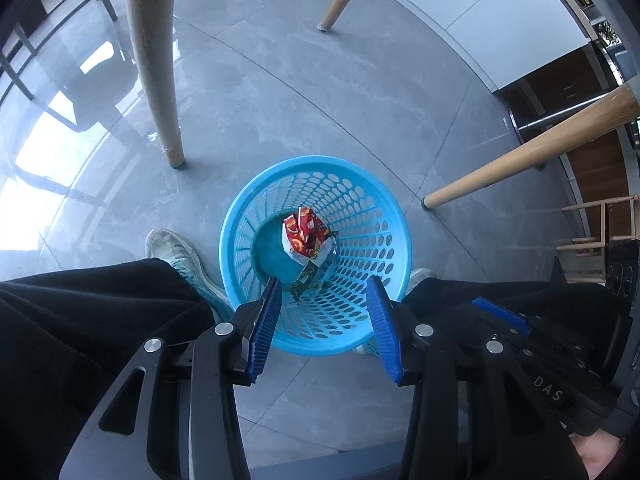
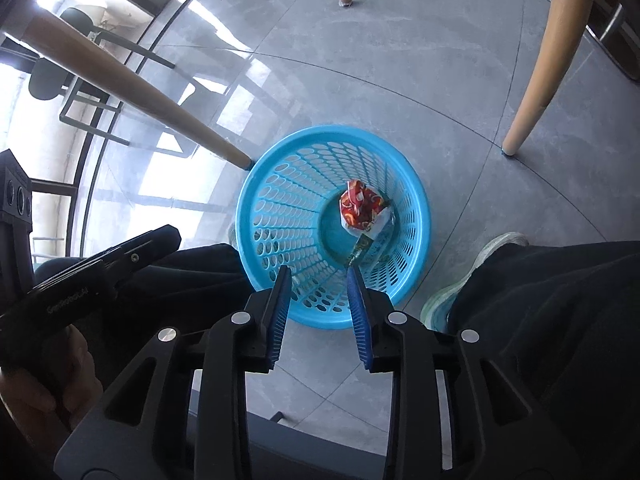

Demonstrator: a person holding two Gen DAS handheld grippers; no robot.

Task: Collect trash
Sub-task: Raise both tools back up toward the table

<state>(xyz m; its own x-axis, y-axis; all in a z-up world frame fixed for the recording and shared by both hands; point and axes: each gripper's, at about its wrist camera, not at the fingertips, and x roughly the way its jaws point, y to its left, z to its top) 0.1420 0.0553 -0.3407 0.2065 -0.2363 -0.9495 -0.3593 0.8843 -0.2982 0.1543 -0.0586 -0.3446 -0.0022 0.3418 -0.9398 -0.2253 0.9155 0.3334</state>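
A: So the blue basket [image 1: 256,196] sits on the grey floor [image 1: 360,92] between the person's legs — a crumpled red wrapper [image 1: 306,236] lies at the bottom.

B: And the left gripper [image 1: 324,308]?

A: Hangs over the near rim, jaws spread wide, nothing between them. Wooden legs [image 1: 156,60] stand around it.
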